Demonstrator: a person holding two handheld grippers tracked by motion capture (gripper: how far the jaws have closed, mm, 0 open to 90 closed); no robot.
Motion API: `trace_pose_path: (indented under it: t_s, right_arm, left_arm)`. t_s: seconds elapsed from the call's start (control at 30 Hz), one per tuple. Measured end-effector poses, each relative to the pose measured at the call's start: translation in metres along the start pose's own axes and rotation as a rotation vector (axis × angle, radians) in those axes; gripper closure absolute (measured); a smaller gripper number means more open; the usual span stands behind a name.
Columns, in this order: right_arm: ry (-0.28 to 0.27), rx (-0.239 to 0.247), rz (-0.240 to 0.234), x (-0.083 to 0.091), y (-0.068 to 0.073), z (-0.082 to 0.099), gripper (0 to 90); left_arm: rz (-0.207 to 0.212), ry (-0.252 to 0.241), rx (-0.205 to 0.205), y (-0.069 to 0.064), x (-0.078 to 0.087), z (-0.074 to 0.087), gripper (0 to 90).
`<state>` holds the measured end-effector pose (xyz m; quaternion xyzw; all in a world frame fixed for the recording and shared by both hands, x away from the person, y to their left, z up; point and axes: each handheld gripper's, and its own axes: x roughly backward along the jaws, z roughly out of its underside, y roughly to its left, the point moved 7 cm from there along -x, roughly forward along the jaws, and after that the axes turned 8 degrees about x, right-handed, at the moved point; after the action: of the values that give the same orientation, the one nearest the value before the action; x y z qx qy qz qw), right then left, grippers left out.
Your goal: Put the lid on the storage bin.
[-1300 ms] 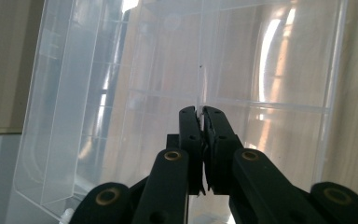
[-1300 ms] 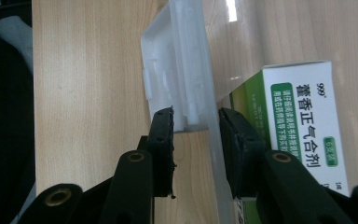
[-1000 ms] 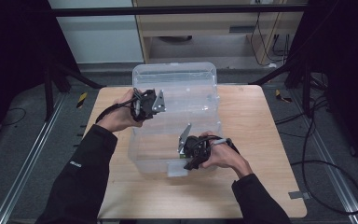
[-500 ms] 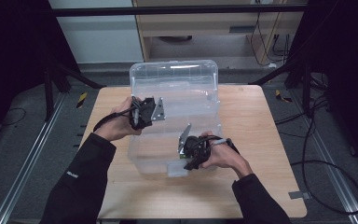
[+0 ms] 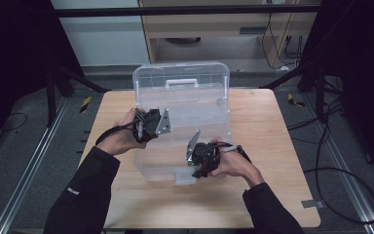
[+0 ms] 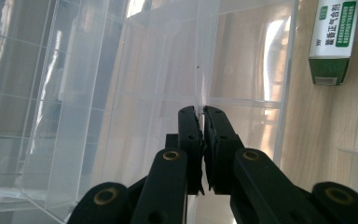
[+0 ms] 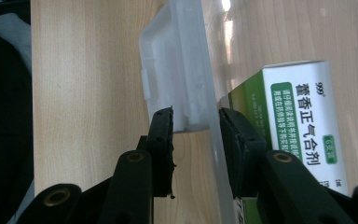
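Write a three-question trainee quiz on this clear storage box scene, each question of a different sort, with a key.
1. True or false: the left tool is closed on a thin clear wall of the storage box.
2. Multiple choice: what lies inside the box, seen in both tool views? A) a green and white carton B) a red mug C) a blue sponge
3. Fill in: the right tool straddles the box's front wall at its white ____.

Key
1. True: its tips pinch the wall's edge.
2. A: the carton lies on the box's floor.
3. Latch: one tip is outside it, the other inside the wall.
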<state>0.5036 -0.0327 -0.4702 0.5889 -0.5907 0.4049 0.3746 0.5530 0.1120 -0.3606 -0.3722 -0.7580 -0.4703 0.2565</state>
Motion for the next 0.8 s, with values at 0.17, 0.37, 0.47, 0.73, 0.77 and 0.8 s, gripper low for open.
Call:
trace_pose_path:
  t_s: [0.17, 0.37, 0.47, 0.73, 0.77, 0.8]
  right_arm:
    - [-0.001, -0.001, 0.004, 0.000, 0.000, 0.000, 66.1]
    - [0.000, -0.003, 0.012, 0.001, 0.000, 0.000, 65.8]
    - [-0.001, -0.013, 0.015, 0.001, 0.001, 0.000, 65.6]
    - [-0.022, -0.022, 0.028, 0.001, 0.001, 0.001, 65.3]
    - [-0.024, -0.018, 0.031, 0.001, 0.001, 0.001, 65.3]
    - [-0.027, -0.017, 0.031, 0.001, 0.001, 0.001, 65.2]
  left_arm:
    - [0.007, 0.008, 0.001, -0.005, 0.003, 0.003, 85.3]
    - [-0.001, 0.005, -0.011, -0.008, 0.003, 0.005, 84.6]
    - [0.003, 0.003, 0.000, -0.011, 0.003, 0.005, 84.6]
    - [-0.004, 0.018, -0.003, -0.013, 0.004, 0.005, 84.2]
    - [-0.003, 0.019, -0.003, -0.013, 0.004, 0.005, 84.2]
    - [-0.001, 0.018, -0.003, -0.014, 0.004, 0.005, 84.2]
